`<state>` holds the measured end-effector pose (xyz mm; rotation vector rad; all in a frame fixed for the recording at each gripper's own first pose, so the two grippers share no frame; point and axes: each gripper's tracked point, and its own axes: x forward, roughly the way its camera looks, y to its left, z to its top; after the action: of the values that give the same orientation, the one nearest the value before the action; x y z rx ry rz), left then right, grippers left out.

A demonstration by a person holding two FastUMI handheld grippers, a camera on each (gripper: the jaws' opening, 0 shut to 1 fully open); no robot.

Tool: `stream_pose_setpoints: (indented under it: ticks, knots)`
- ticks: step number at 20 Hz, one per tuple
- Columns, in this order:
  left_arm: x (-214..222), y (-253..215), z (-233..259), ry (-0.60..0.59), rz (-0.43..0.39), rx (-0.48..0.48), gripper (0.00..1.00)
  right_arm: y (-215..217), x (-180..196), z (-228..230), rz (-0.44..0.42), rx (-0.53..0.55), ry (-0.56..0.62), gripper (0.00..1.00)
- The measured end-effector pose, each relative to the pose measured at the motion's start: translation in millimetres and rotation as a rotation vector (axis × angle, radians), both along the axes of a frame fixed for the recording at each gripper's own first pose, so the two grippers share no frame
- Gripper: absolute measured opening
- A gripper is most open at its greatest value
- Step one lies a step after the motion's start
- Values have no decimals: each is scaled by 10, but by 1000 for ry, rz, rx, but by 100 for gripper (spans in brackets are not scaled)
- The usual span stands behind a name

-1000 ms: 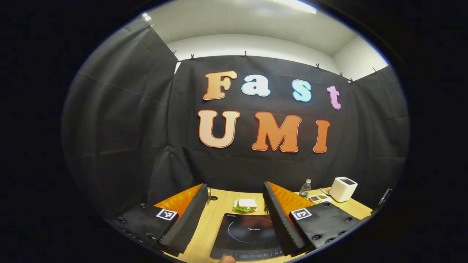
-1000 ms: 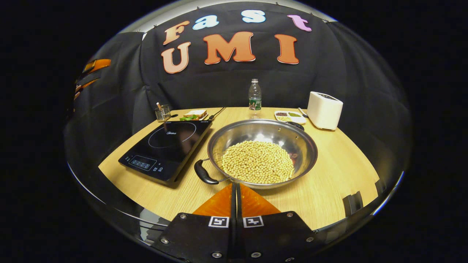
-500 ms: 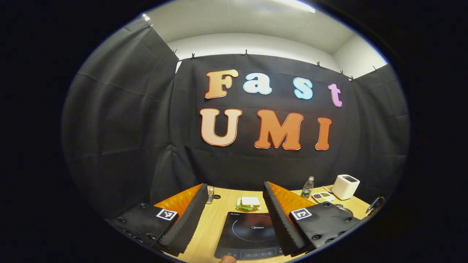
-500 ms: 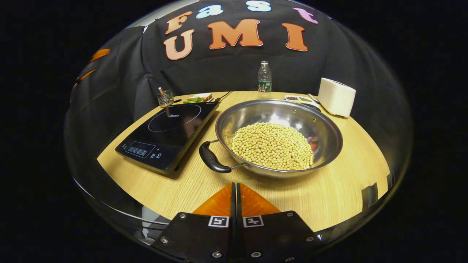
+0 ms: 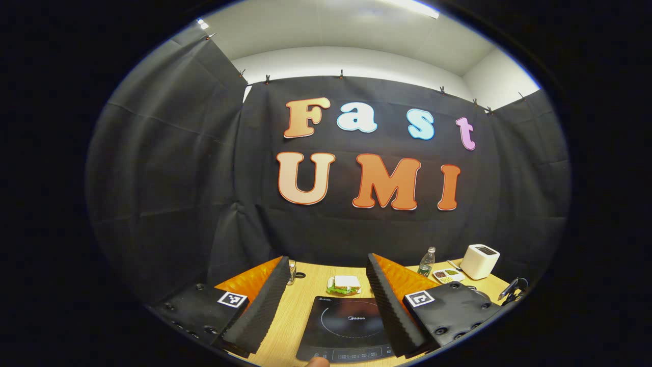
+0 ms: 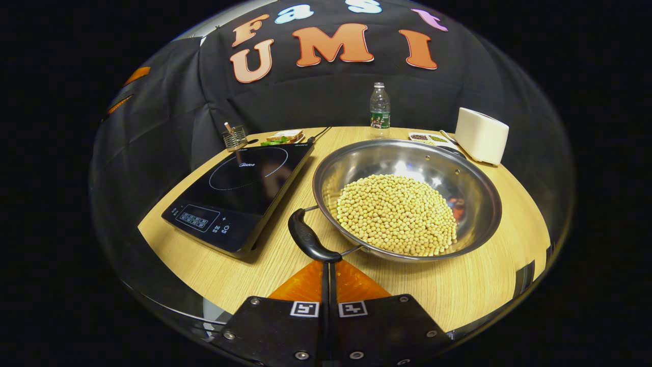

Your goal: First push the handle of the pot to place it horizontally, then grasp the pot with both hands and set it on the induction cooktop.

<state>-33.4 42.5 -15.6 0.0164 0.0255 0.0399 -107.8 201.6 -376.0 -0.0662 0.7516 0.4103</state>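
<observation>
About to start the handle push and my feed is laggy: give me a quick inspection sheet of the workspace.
Surface: wooden table, round edge.
Job's things: pot full of beans, right of the induction cooktop; black handle points toward the near edge.
Clutter: bottle, white appliance, sandwich, seed tray, mesh holder.
Grippers: right gripper jaws closed, tips at the handle; left gripper jaws apart above the cooktop.
Cables: thin dark cord behind the cooktop.
Surroundings: black cloth wall.

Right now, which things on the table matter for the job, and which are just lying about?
For the job: pot, its handle, induction cooktop.
Lying about: bottle, white toaster, sandwich, seasoning dish, cup of sticks.
</observation>
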Motion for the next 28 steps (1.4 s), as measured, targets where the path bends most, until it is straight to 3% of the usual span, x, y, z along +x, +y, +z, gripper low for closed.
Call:
stream_pose_setpoints:
  ticks: [28]
  knots:
    - [-20,286,-17,4,50,9,97,174,107,96,21,-9,44,0]
